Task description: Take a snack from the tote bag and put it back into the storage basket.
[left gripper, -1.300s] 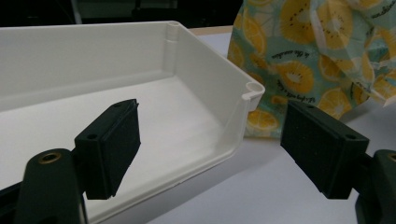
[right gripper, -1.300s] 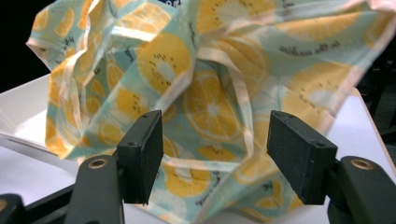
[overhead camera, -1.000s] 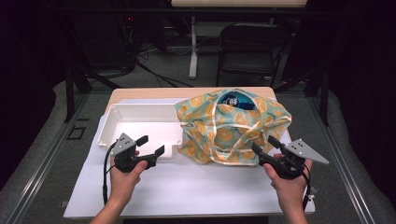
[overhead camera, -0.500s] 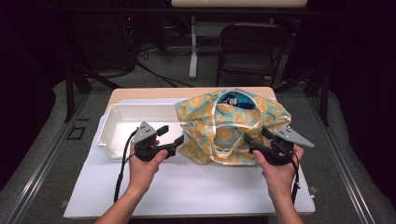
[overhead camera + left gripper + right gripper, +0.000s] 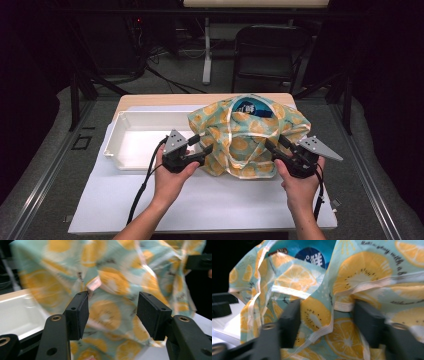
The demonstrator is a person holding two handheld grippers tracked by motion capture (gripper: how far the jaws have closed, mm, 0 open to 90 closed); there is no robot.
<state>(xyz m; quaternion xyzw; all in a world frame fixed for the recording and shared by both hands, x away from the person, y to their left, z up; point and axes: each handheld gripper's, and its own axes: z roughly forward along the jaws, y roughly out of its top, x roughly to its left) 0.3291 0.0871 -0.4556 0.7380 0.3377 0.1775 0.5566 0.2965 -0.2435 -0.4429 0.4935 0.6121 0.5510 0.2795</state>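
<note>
table (image 5: 150, 210): white top, holds all; person's forearms come in from the near edge.
tray (image 5: 131, 134): white, empty, left of bag, touching or just beside it.
bag (image 5: 247, 137): citrus-print, mid-table toward the right, slumped, mouth up; blue packet (image 5: 252, 106) shows inside at top.
handling: soft thin film, prob. light, crinkly, a bit slick; no stiffness, will sag & fold when lifted. Packet inside could shift or tip out.
where to grip: hemmed rim folds on each side, near top, so mouth stays up; pinch a doubled fold, not a single layer.
L gripper (image 5: 112, 312): at bag's left flank, jaws apart, print between them, pads not pressing yet; jaws have just been closing.
R gripper (image 5: 325, 322): at bag's right side, jaws apart w/ a hem fold between; have just been closing; blur, so contact can't be told.
vs earlier: L hand has come in from the tray front to the bag; R hand about where it was; bag & tray unmoved.
</note>
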